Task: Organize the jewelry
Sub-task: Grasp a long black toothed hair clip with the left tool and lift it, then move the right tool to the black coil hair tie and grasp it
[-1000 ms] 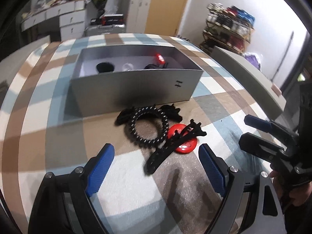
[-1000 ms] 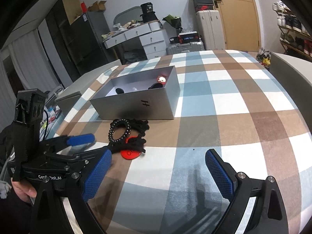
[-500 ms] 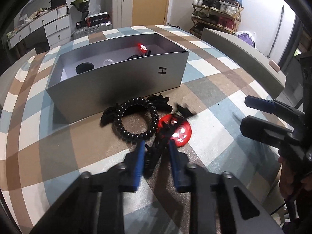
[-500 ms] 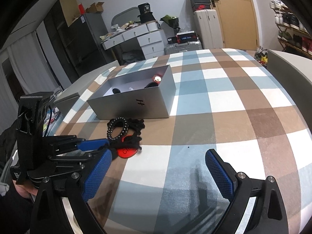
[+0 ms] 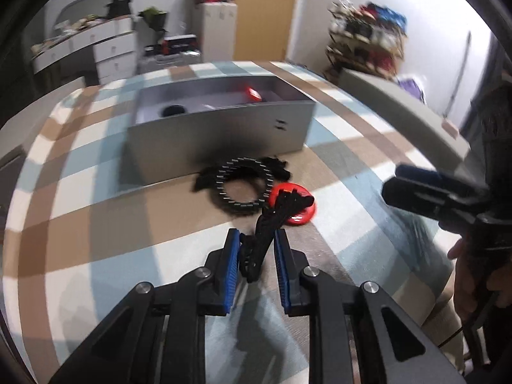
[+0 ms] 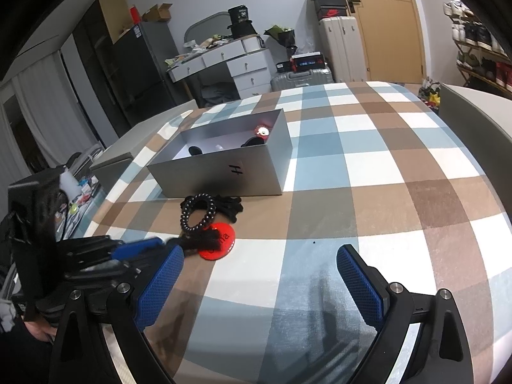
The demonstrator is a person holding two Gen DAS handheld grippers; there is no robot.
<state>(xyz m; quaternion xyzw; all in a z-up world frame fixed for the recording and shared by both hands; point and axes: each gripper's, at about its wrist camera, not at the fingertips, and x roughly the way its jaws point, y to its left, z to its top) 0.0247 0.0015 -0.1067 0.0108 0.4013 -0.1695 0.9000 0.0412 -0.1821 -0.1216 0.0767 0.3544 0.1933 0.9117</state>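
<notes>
A checked brown, blue and white table point(image 6: 368, 166) carries one grey open box point(image 6: 224, 176). The left gripper point(image 5: 256, 252) pinches one black claw hair clip point(image 5: 272, 220), its jaws having just closed on it. Just ahead lie one red disc point(image 5: 296, 204) and one black beaded bracelet point(image 5: 240, 188). The right gripper point(image 6: 259, 275) is spread wide and holds nothing.
</notes>
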